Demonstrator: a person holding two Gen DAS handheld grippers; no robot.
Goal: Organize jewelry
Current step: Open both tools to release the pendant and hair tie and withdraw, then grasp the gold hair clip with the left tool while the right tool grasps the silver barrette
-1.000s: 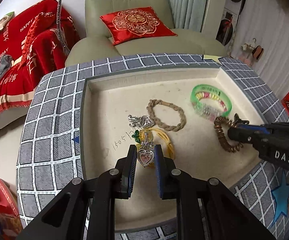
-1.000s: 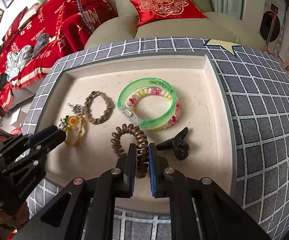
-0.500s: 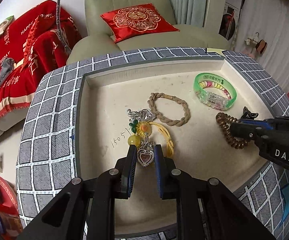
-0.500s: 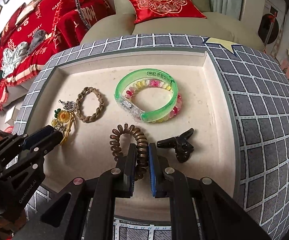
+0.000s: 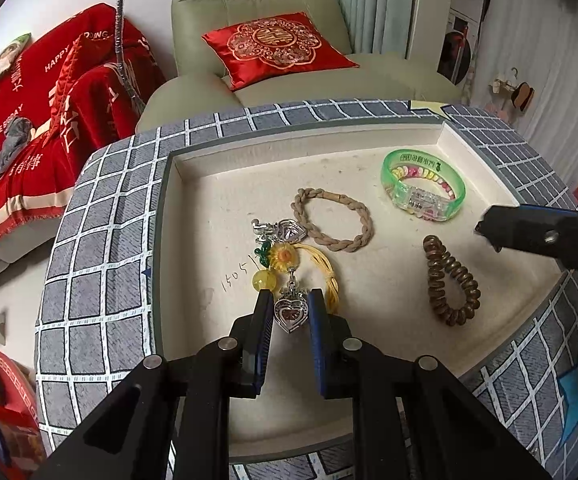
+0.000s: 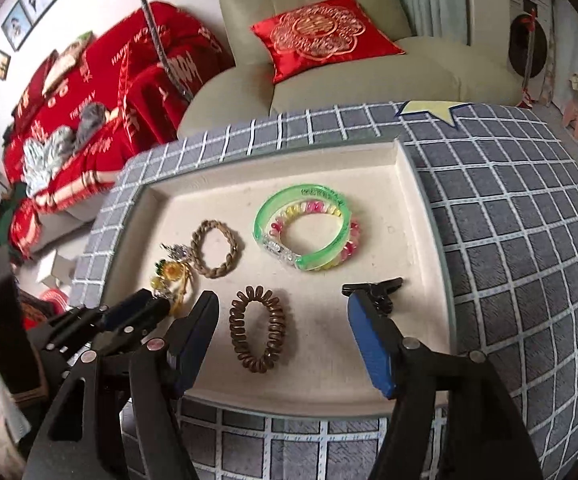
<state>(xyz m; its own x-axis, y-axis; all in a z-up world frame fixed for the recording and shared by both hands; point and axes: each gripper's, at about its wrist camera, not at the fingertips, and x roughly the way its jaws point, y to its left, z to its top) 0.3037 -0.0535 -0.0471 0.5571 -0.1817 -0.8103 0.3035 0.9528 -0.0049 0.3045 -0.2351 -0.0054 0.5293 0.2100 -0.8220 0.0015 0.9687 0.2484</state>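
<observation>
While the silver heart-shaped pendant (image 5: 289, 314) is kept pinched by the left hand-held gripper (image 5: 289, 312) near the front edge of the cream recessed tray (image 5: 193, 200), the right hand-held gripper (image 6: 283, 322) has just been opened wide. The brown spiral hair tie (image 6: 257, 334) is left lying flat between its fingers, untouched, close to the tray's front edge.

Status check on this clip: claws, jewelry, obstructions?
Left claw shut on heart pendant. Right claw just opened, brown coil tie lying free on tray. Nothing blocking.
</observation>
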